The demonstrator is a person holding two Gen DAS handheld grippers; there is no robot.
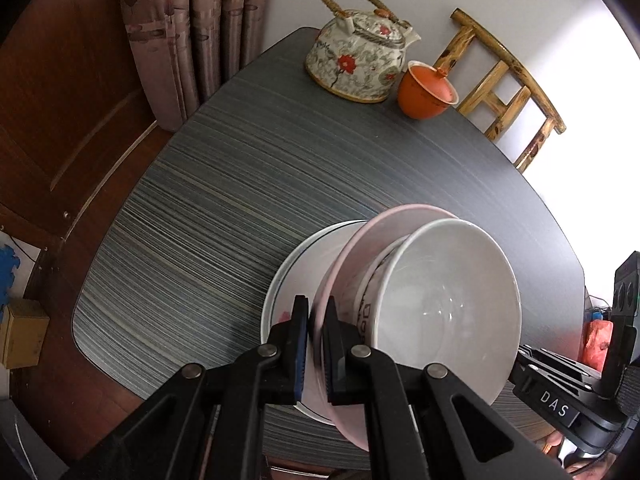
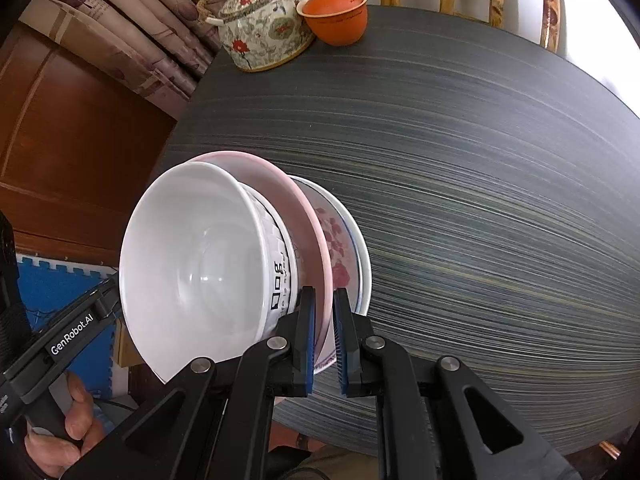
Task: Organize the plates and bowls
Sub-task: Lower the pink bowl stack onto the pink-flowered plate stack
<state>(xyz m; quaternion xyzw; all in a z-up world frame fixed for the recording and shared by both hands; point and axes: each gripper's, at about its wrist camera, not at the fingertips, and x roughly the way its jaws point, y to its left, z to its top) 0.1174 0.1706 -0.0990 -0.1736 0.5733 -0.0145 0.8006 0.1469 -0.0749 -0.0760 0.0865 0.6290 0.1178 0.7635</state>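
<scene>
Both sets of fingers are pinched tight on the rim of the same pink plate (image 1: 352, 248). In the left wrist view the left gripper (image 1: 319, 344) squeezes the near edge of the plate, and the edge is blurry just where the blue pads meet it. In the right wrist view the right gripper (image 2: 325, 340) clamps the pink rim too.

Two bowls ride on the pink plate. On top is the white bowl (image 1: 448, 300), empty and shiny inside. Under it sits a bowl with black marks (image 2: 280, 276) on its side, and only a thin strip of it shows, so the marks are hard to read. Below the pink plate is a flowered plate (image 2: 340, 240) with red flowers and a blue ring. Most of it is covered, and I cannot tell if it touches the pink plate or lies on the table (image 1: 248, 184).

The whole stack is at the near edge of the dark, stripy table. Far back stand a flowered teapot (image 1: 358, 58) and an orange cup (image 1: 426, 90) with a lid, just beside each other. A wooden chair (image 1: 508, 84) is behind them, partly cut off.

A hand (image 2: 64, 428) holds the left gripper at the bottom corner of the right wrist view. Only some of its fingers show.
</scene>
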